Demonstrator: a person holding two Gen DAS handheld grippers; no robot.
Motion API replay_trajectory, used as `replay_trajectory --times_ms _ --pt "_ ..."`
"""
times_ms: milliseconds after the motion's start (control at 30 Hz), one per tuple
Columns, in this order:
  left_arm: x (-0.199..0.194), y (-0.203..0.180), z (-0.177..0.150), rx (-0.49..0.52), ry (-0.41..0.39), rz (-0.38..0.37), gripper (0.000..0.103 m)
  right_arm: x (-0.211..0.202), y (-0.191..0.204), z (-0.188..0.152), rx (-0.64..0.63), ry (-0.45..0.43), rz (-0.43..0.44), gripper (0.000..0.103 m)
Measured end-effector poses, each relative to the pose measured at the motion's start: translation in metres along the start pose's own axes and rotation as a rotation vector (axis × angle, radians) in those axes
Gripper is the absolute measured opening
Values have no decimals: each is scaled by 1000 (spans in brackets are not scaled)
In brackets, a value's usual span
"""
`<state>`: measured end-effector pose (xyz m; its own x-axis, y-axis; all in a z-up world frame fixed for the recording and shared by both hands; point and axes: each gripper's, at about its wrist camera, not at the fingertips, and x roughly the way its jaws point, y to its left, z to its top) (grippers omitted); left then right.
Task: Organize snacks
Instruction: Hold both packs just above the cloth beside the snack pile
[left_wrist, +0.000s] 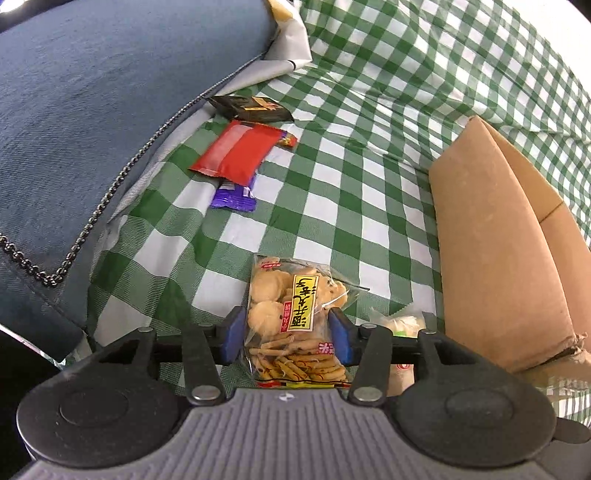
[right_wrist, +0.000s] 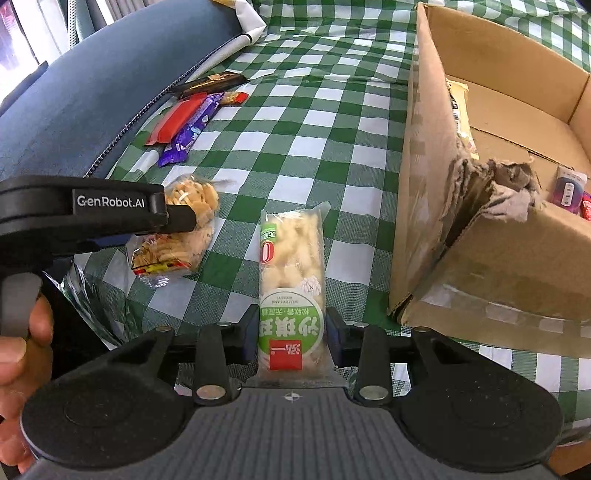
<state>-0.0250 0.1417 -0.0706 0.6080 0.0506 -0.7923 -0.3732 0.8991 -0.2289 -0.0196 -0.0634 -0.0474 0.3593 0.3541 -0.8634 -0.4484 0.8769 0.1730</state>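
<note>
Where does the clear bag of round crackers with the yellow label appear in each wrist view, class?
Left wrist view: the clear bag of round crackers with the yellow label lies bottom centre, between the left gripper's blue pads.
Right wrist view: the same bag lies left of centre, partly under the left gripper.
Shared landmark: the brown cardboard box, at the right in both.

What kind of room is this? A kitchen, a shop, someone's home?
Probably a home living space, though little of it shows. A green checked cloth covers the surface, a blue upholstered cushion lies beside it, and wrapped snacks sit near a torn cardboard box.
</note>
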Motion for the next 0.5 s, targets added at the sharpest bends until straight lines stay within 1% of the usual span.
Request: replay_trajectory --times_ms 200,267,300,500 --pt "3 -2 -2 32 4 13 58 2 1 0 6 6 0 41" --pt "4 -2 -2 38 3 16 64 3 1 0 6 8 -1 41" --pt "4 -2 -1 40 3 20 65 3 2 1 6 8 -2 41" --pt "6 -2 0 38 6 25 65 4 3 1 4 9 -6 42"
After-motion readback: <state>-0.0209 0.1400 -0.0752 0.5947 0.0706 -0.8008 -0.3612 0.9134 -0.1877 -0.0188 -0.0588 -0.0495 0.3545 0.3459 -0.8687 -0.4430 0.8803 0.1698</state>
